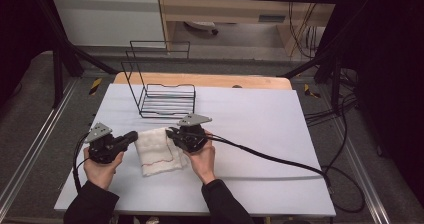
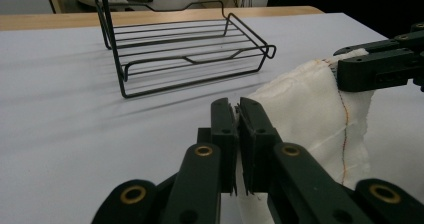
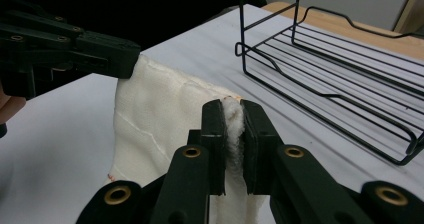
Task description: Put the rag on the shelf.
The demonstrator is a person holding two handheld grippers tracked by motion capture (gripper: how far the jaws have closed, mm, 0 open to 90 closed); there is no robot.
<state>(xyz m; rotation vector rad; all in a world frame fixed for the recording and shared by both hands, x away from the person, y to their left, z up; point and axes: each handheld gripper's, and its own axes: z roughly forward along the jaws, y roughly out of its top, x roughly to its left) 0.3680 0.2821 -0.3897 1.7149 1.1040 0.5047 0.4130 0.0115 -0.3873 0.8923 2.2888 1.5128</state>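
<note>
Cloth (image 1: 156,150), white with a thin red stitched line, lies near the middle of the desk (image 1: 260,119), just in front of the black wire rack (image 1: 162,98), its far edge lifted between two tools. The left hand-held gripper (image 1: 131,137) has its jaws pressed together on the cloth's left far corner; the right hand-held gripper (image 1: 170,132) pinches a thick fold at the right far corner. Risk: the left bite looks thin, so pulling the corners apart could slip it free and drop that side. From above both grips read only as contact; the right gripper view shows fabric bunched between the jaws, and the left gripper view a slimmer pinch.
</note>
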